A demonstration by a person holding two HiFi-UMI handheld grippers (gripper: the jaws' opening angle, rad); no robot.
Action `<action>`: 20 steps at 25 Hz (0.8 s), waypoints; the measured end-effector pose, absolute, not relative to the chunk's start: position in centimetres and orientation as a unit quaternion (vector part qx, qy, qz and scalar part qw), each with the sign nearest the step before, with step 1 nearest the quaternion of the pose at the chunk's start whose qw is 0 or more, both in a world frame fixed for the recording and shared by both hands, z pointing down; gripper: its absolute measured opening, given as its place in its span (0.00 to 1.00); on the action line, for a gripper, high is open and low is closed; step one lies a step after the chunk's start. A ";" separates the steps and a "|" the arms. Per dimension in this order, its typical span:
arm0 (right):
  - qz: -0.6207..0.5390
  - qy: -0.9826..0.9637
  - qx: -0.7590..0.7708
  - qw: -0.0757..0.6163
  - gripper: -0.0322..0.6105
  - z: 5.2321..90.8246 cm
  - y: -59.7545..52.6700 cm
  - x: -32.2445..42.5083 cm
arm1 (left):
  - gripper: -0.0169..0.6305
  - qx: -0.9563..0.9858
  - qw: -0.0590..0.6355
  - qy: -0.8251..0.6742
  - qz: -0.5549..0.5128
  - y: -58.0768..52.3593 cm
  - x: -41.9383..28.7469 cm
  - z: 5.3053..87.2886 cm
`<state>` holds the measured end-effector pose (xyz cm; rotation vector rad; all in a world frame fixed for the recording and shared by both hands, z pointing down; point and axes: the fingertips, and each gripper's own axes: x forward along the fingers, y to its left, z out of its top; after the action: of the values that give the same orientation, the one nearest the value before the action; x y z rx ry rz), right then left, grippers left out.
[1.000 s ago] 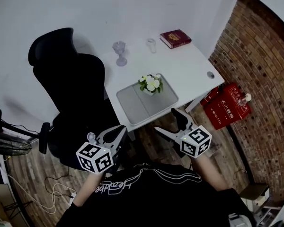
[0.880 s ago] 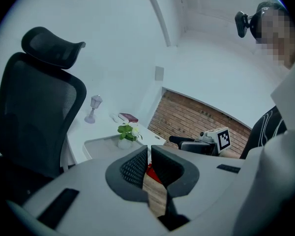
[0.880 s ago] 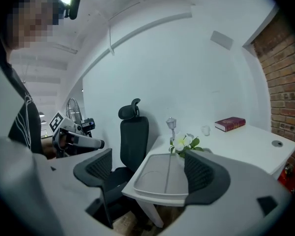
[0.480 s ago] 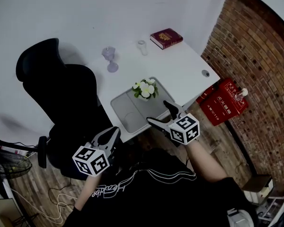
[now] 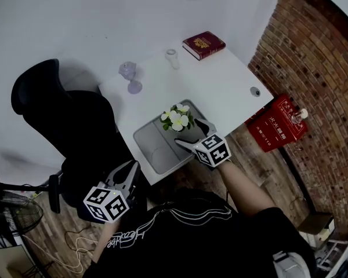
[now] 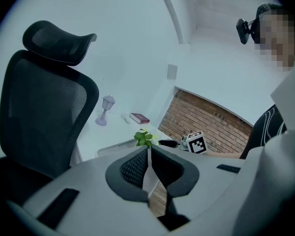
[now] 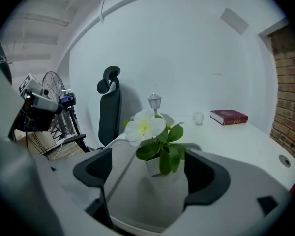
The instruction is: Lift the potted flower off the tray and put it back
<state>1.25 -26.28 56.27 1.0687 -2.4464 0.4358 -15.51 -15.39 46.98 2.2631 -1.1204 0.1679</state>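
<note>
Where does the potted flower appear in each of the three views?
Head view: potted flower at the centre, on the tray's far end.
Left gripper view: small, at the centre, just above the jaws' tips.
Right gripper view: large, low centre, between the open jaws.
Shared landmark: the red book, beyond the flower in every view.

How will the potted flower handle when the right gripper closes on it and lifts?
The potted flower looks small, so probably light. Its blooms and leaves overhang the narrow white pot, so it may tip if nudged high. The pot looks smooth, perhaps slippery; the open right gripper should likely close low on it.
</note>
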 end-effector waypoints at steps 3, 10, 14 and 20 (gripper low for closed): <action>0.156 -0.881 0.381 0.233 0.75 57.4 -27.9 1.1 | 0.10 0.851 0.302 -0.426 0.064 -16.6 -15.6 46.8; 0.157 -0.879 0.361 0.267 0.75 59.9 -29.5 0.4 | 0.10 0.845 0.307 -0.435 0.055 -18.6 -16.1 47.2; 0.162 -0.879 0.354 0.275 0.75 60.6 -30.0 0.0 | 0.10 0.840 0.311 -0.442 0.049 -19.3 -16.6 47.2; 0.164 -0.878 0.348 0.285 0.70 61.5 -30.6 -0.6 | 0.10 0.832 0.312 -0.457 0.043 -19.8 -17.5 47.4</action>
<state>-0.57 -30.59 61.53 0.9297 -2.3485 0.4381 -17.54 -19.81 47.35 2.1950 -1.2067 0.1146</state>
